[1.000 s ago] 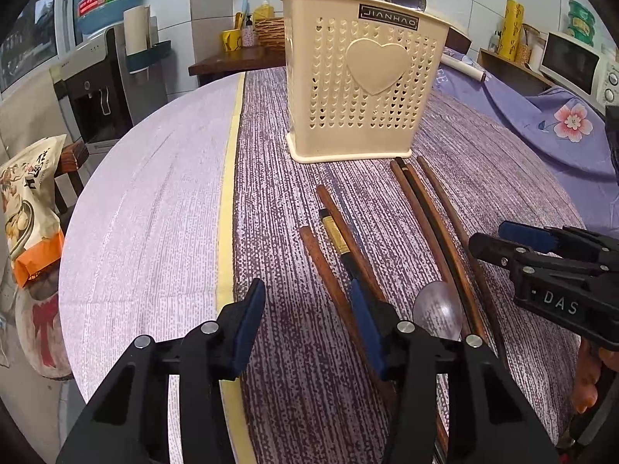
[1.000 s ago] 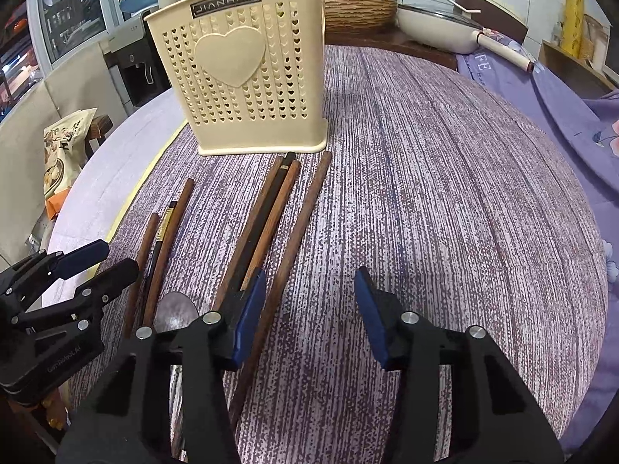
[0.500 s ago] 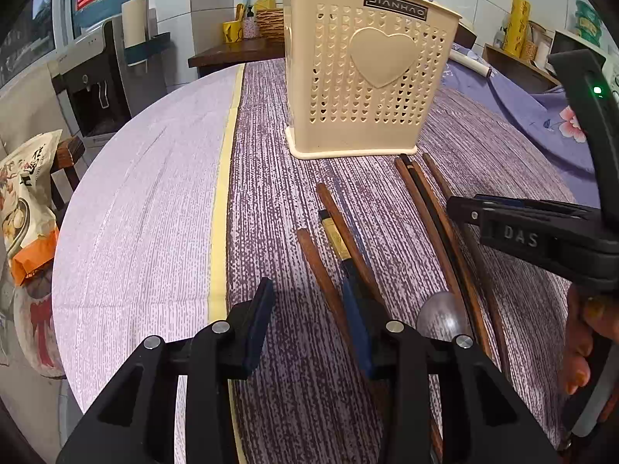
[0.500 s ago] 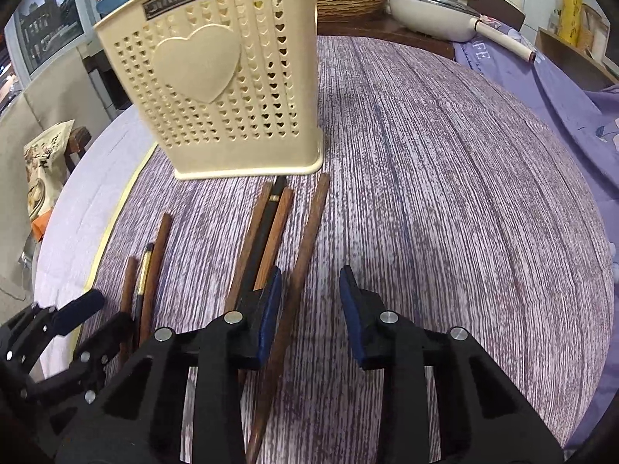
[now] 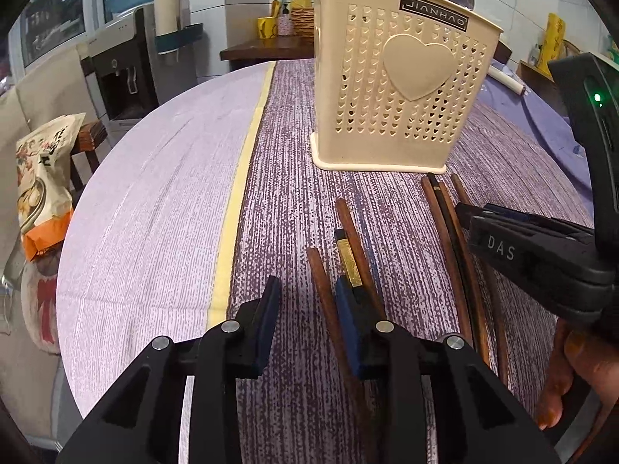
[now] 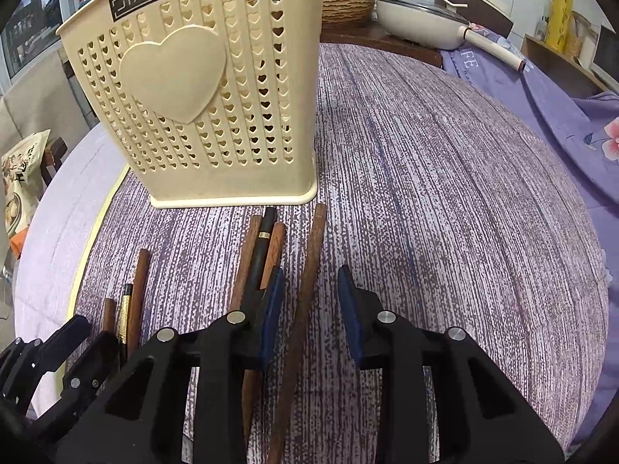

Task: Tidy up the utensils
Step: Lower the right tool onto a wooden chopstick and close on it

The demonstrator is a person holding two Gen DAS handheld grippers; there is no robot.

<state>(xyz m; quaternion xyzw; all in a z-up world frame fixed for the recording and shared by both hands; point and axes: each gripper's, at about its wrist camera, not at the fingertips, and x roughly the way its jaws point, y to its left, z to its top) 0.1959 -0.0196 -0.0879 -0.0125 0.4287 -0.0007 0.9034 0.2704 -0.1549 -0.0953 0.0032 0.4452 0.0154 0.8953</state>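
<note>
A cream perforated utensil holder with a heart stands on the purple tablecloth; it also shows in the right wrist view. Several long wooden-handled utensils lie in front of it. My right gripper is open, its fingers on either side of the rightmost wooden handle, low over the cloth. My left gripper is open over the left group; a wooden handle lies between its fingers, and a black and gold handle lies by the right finger. The right gripper's body shows in the left wrist view.
A yellow stripe runs down the cloth left of the utensils. A snack bag sits off the table's left edge. A white pan and a wicker basket stand on the counter behind. A water dispenser is at far left.
Both grippers have moved forward toward the holder and lower over the utensils. The right gripper now straddles the rightmost wooden handle. Both jaws have narrowed somewhat but stay open.
</note>
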